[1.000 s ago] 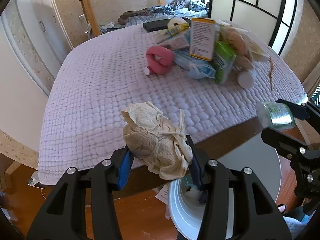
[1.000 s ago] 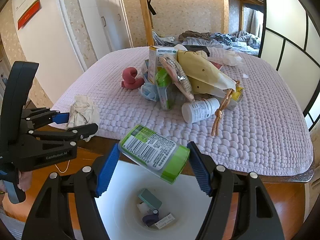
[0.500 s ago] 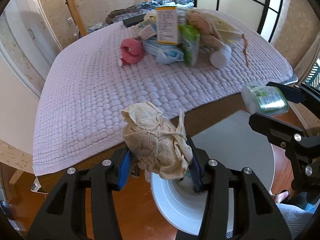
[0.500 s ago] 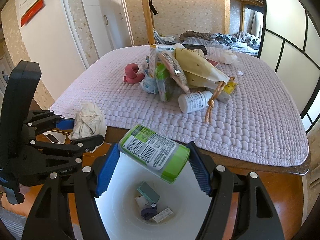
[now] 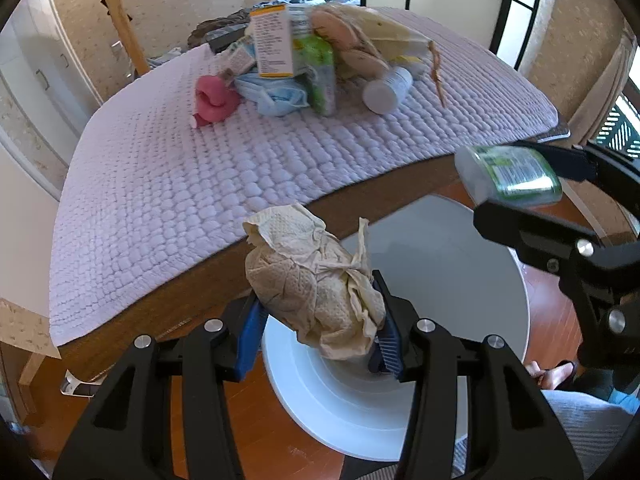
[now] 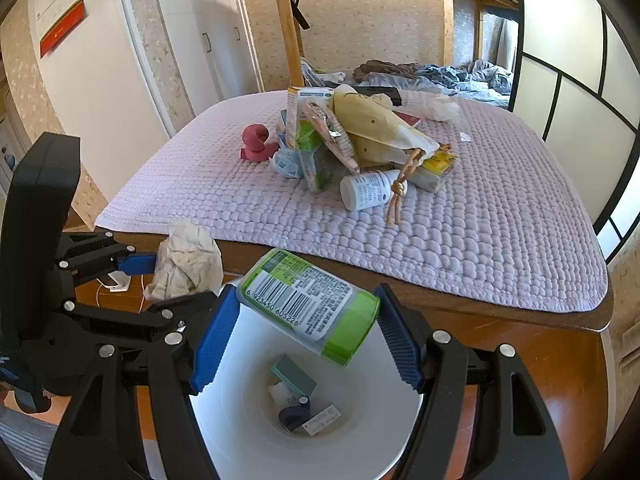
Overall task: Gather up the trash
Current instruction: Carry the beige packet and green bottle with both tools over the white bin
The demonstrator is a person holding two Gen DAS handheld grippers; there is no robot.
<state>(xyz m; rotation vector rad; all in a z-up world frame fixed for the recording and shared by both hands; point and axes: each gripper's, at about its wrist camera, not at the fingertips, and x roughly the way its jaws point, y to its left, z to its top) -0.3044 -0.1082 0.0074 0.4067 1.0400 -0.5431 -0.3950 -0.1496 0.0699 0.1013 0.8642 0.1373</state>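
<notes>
Left wrist view. Left claw (image 5: 316, 332) clenched on a crumpled paper towel (image 5: 312, 284), wad bulging up and forward past the blue pads. Directly beneath and just ahead of the claw: white bin (image 5: 440, 276), open mouth up, standing on the wooden floor against the near edge of the bench (image 5: 208, 300). Wad already over the near-left part of the bin mouth. Off to the right and ahead: right claw (image 5: 516, 184), grasping a green-labelled container (image 5: 508, 176), likewise above the bin rim. Far ahead on the quilted cover (image 5: 168, 168): remaining trash pile, with a pink curled item (image 5: 214, 100), a blue mask (image 5: 276, 96), a white bottle (image 5: 386, 88).

Right wrist view. Right claw (image 6: 306, 332) gripping the container (image 6: 308, 304) across its ends, long axis running pad to pad, tilted down toward the right. Straight below: bin interior (image 6: 248, 420), a few small scraps on the bottom. To the left and slightly forward: left claw (image 6: 160, 280) with the towel (image 6: 186, 260), near the left rim.

Judgement: release step at hand for both loads. Governing relation: vertical, bin below each claw. Container better centred over the mouth; towel closer to the rim, so a slight inward shift advisable before release.
</notes>
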